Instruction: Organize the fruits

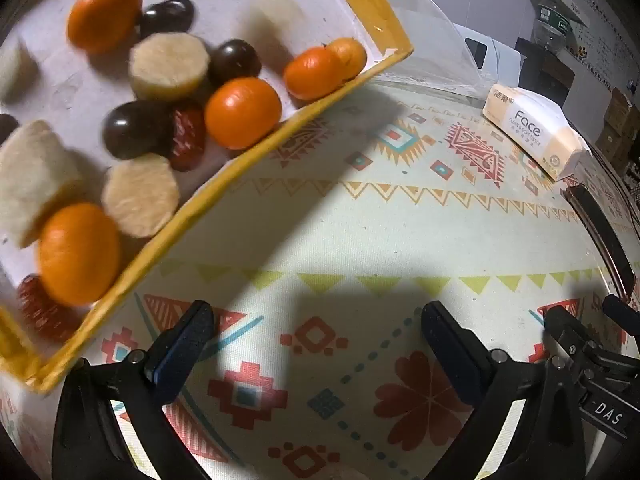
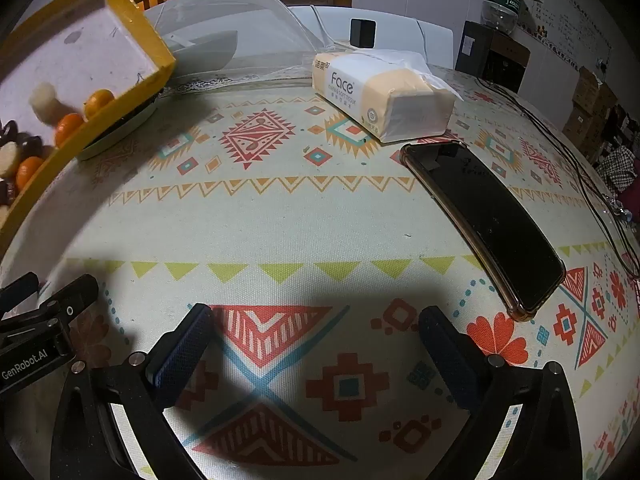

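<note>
A yellow-rimmed tray (image 1: 256, 152) with a white floor fills the upper left of the left wrist view. In it lie several small oranges (image 1: 242, 112), dark round fruits (image 1: 134, 128), pale banana slices (image 1: 170, 65) and red dates (image 1: 187, 138), all mixed. My left gripper (image 1: 316, 320) hangs open over the patterned tablecloth, just right of the tray's near corner, with nothing between its fingers. In the right wrist view the same tray (image 2: 132, 92) sits at the far left. My right gripper (image 2: 316, 320) stands open above the cloth, empty.
A pack of Face tissues (image 2: 380, 96) lies at the back of the table. A black phone (image 2: 488, 220) in a clear case lies to the right, with a cable (image 2: 580, 184) beyond it. A clear domed cover (image 2: 240, 28) stands behind the tray.
</note>
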Available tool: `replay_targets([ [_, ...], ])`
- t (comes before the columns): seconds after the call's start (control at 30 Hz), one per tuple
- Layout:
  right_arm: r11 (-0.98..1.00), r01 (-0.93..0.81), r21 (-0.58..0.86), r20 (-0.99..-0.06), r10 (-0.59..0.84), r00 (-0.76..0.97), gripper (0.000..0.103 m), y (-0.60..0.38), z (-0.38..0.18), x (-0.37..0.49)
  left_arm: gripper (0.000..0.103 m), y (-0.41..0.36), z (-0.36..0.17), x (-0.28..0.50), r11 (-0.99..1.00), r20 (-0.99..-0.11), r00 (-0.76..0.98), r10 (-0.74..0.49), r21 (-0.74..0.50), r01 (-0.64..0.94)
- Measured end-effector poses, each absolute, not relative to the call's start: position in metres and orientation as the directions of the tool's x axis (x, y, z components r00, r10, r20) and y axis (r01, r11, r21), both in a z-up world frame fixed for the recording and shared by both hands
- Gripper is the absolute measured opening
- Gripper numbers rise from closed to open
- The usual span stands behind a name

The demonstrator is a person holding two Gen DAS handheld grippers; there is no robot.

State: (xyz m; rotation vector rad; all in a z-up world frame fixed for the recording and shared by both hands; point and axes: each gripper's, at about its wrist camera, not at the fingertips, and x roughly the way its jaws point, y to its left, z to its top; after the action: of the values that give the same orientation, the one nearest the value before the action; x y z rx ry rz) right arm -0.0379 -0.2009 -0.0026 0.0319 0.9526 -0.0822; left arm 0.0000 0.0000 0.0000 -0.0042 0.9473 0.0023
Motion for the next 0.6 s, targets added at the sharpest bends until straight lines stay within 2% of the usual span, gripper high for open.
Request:
replay_targets([
  [0.6, 0.996, 0.084, -0.009, -0.815, -0.056, 0.576, 0.103, -0.2007, -0.0024, -0.038, 0.103, -0.0027, -0.0007, 0.0006, 1.0, -0.812, 0.584, -0.001, -0.003, -0.002],
])
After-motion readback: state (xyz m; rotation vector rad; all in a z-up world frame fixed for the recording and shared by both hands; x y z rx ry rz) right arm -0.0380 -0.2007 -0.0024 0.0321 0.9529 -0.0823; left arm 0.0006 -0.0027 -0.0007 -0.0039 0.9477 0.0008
